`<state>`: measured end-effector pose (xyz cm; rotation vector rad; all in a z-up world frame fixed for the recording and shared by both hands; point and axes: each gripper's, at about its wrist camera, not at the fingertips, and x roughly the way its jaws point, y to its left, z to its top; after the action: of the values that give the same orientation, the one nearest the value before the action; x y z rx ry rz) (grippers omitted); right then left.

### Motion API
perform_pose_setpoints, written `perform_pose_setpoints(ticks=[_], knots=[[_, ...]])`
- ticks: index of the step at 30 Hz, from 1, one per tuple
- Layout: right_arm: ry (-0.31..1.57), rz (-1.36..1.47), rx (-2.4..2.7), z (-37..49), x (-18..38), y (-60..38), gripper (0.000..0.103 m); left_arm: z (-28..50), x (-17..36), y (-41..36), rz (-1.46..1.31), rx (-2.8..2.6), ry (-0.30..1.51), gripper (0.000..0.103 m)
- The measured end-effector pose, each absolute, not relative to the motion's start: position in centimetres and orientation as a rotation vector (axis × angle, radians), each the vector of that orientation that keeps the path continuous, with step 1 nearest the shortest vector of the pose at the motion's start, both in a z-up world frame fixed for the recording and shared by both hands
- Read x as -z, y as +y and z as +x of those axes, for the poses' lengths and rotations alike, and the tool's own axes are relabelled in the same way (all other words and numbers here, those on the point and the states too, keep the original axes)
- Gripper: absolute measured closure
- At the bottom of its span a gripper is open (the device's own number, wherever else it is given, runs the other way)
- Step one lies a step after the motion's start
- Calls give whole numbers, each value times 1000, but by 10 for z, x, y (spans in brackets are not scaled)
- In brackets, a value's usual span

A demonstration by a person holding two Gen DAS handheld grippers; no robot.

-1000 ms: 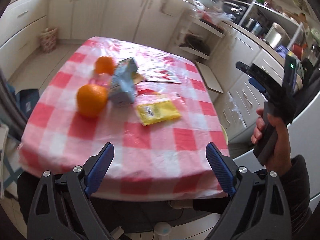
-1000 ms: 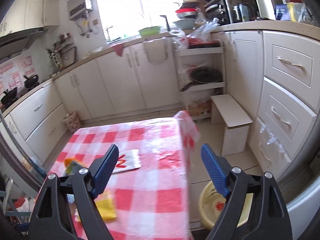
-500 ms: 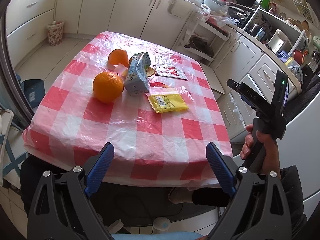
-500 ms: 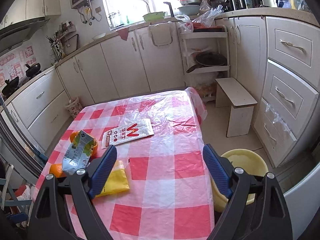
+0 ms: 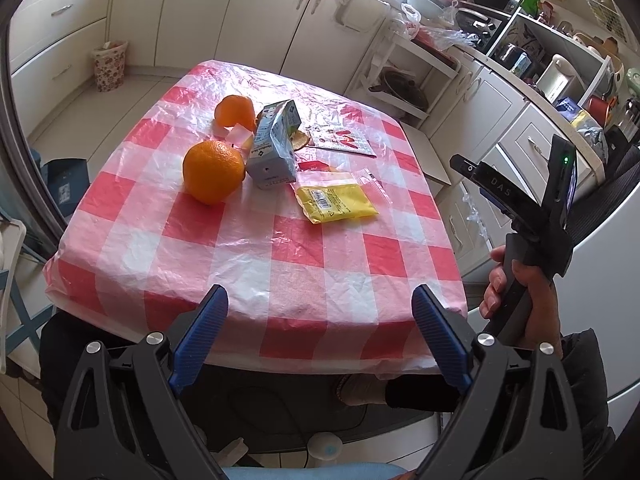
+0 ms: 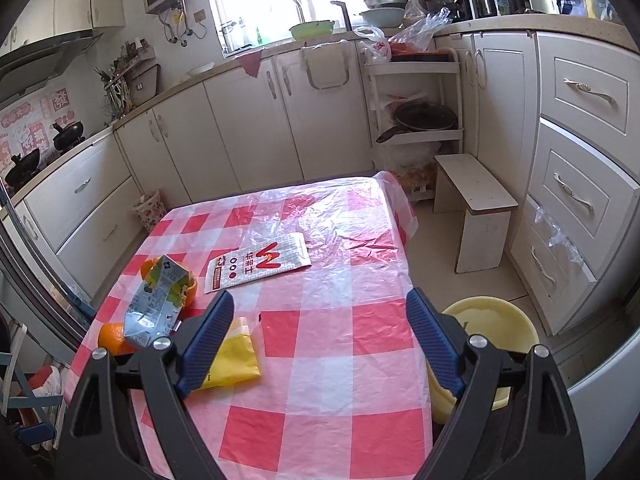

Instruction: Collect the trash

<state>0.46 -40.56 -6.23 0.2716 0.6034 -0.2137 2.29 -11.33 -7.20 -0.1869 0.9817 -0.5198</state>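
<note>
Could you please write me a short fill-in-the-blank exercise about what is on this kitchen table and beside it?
1. The tablecloth is checked white and ____.
2. The flat packet beside the crushed carton is coloured ____.
3. The yellow basin stands on the ____, beside the table.
4. Both the left gripper and the right gripper hold ____.

Missing words: red; yellow; floor; nothing

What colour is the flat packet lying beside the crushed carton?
Yellow packet, with a barcode label; clearest in the left wrist view.
</note>
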Motion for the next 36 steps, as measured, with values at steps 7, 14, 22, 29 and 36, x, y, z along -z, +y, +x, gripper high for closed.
perform_pose_setpoints(ticks=[7, 14, 22, 29, 36], knots=[[612, 265, 208, 7, 64, -404, 19, 24, 75, -112, -193, 514, 985, 14], [616, 263, 206, 8, 65, -401, 19, 25, 77, -111, -199, 513, 993, 14], [616, 263, 206, 8, 65, -401, 19, 26, 79, -111, -200, 511, 998, 14], [617, 262, 204, 8, 65, -400, 19, 26, 80, -111, -201, 513, 1000, 14], [617, 262, 205, 8, 65, -399, 19, 27, 80, -110, -202, 512, 1000, 14]])
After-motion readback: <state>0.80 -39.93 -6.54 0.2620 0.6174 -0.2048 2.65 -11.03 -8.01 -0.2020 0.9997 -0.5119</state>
